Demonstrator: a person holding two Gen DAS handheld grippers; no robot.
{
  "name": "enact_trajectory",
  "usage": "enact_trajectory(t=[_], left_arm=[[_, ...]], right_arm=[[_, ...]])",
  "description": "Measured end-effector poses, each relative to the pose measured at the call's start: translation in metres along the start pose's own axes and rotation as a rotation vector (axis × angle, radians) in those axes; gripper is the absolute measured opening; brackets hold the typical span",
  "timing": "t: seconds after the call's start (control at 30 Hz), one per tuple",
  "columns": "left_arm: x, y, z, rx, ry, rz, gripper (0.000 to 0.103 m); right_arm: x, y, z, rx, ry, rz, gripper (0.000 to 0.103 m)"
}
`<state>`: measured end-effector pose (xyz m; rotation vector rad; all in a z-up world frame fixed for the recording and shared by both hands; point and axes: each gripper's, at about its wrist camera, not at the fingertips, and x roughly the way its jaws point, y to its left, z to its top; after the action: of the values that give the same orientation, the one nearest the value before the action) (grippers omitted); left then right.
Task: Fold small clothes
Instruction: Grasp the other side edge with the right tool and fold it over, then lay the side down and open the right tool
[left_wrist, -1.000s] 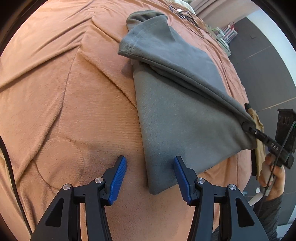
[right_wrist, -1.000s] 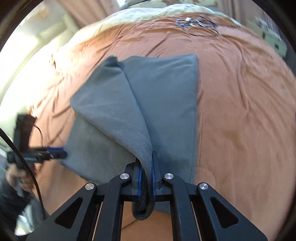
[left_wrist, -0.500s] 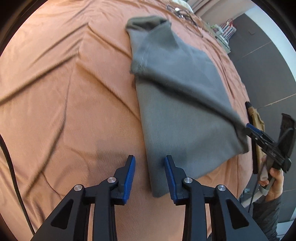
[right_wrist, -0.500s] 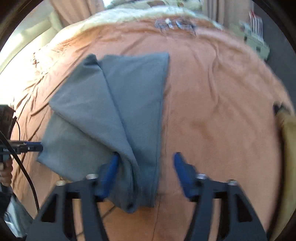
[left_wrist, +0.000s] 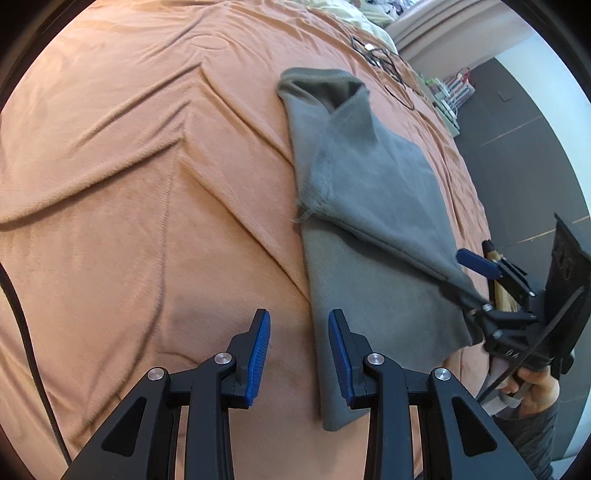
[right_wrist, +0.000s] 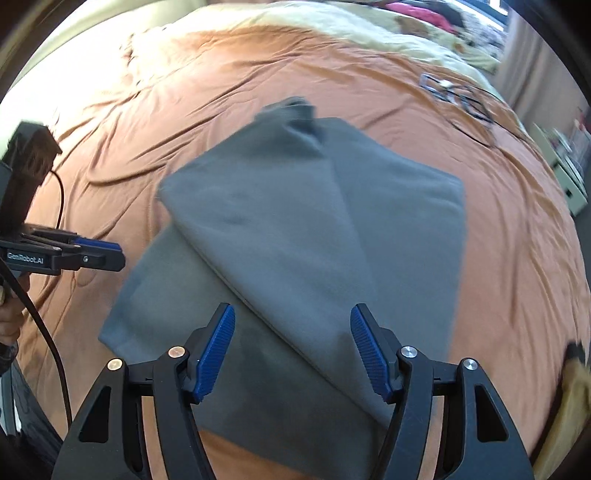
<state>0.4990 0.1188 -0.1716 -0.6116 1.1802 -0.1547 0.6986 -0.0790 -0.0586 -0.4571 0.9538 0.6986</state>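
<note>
A grey cloth (left_wrist: 373, 236) lies on the orange blanket (left_wrist: 147, 184), with one flap folded diagonally across it. My left gripper (left_wrist: 299, 350) hovers over the cloth's near left edge. It is open by a narrow gap and nothing is pressed between its blue pads. In the right wrist view the grey cloth (right_wrist: 317, 221) spreads under my right gripper (right_wrist: 293, 347). Its jaws are opening wide, and the folded flap lies below them, not gripped. The left gripper (right_wrist: 96, 254) shows at that view's left side. The right gripper (left_wrist: 476, 284) sits at the cloth's right corner.
Dark cables (right_wrist: 458, 96) lie at the far end of the bed, near cream bedding (right_wrist: 369, 29). A tan item (right_wrist: 576, 384) lies at the bed's right edge. White shelving (right_wrist: 569, 184) stands beyond the bed. A person's hand (left_wrist: 535, 387) holds the right gripper.
The right gripper let go of the grey flap, opened wide and swung sideways; the flap now lies flat on the cloth. The left gripper narrowed and slid along the cloth's left edge.
</note>
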Motion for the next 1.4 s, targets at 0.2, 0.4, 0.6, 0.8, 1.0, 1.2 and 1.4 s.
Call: enact_trajectory(t=[0.2,0.4,0.6,0.8,1.0,1.2,1.4], left_arm=[[-0.011,0.019,0.012,-0.012,-0.014,-0.006,0.035],[-0.001,0.016,0.024,0.0,-0.003,-0.007,0.035],[0.017,0.002,0.033,0.039,0.019,-0.01,0.035],[0.036,-0.014,0.042,0.075,0.043,0.025,0.035],[0.042,-0.02,0.044,0.102,0.052,0.064,0.035],[0.043,-0.025,0.048,0.117,0.058,0.084,0.035],[0.04,-0.028,0.057,0.104,0.037,0.082,0.035]], right_arm=[[0.046,0.027,0.029,-0.104,0.06,-0.065,0.07],[0.073,0.024,0.052,-0.072,0.059,-0.09,0.07],[0.071,-0.007,0.058,0.0,0.015,-0.03,0.047],[0.068,-0.047,0.055,0.079,-0.015,0.033,0.016],[0.055,-0.106,0.049,0.235,-0.071,0.013,0.013],[0.063,-0.167,0.034,0.407,-0.036,-0.053,0.017],[0.049,-0.199,0.013,0.518,-0.083,-0.036,0.053]])
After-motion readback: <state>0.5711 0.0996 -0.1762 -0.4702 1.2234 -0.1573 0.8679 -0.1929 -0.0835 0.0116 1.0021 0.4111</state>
